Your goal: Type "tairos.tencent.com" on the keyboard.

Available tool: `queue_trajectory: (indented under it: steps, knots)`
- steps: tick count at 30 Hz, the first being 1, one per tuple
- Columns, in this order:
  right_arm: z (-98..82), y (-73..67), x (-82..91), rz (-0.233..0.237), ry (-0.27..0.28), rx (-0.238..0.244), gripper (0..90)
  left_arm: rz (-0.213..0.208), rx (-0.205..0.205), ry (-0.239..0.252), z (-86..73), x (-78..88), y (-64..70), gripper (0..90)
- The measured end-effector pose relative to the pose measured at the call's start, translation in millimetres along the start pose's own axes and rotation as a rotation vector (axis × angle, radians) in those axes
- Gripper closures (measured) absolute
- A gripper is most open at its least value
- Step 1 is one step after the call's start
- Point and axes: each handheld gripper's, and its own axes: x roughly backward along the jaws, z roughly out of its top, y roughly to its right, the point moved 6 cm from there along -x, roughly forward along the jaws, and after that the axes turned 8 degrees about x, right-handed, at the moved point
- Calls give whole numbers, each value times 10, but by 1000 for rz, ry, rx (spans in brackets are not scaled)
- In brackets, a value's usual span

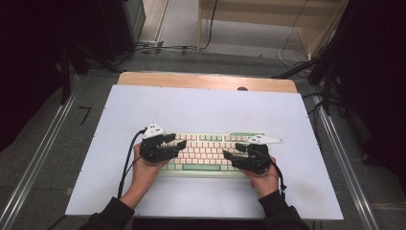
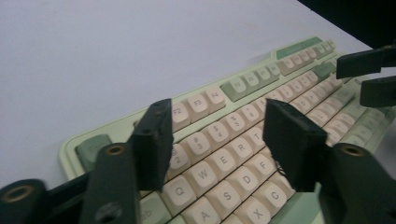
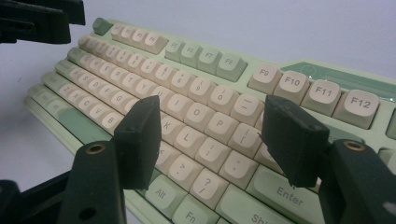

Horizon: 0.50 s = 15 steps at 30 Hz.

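Note:
A pale green keyboard [image 1: 206, 152] with cream keys lies on the white table sheet near the front. My left gripper [image 1: 176, 141] hovers open over the keyboard's left end; in the left gripper view its jaws stand apart above the Q, W, E keys [image 2: 223, 161]. My right gripper [image 1: 231, 152] is open over the right end; in the right gripper view its jaws frame the L and P keys [image 3: 205, 135]. Neither gripper holds anything. The right gripper's jaw tips [image 2: 371, 77] appear far right in the left gripper view, and the left gripper's tips [image 3: 37, 18] at top left in the right gripper view.
The white sheet [image 1: 201, 110] covers a wooden table [image 1: 206, 80]. Metal rails [image 1: 43, 158] run along both sides. Cables [image 1: 158, 48] lie on the floor beyond the table, with dark equipment at left and right.

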Motion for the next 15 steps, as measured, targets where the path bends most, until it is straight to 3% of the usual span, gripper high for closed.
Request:
queue_trajectory:
  steps: [4,8,15]
  knots:
    - [0,-6,-1,2,0,1,361,23,12,-1,-45,32,-83,352]
    - [5,-13,-1,3,2,5,361,13,22,38,-30,106,-91,351]
    - [15,-25,3,6,6,4,373,9,17,42,-57,122,-75,358]
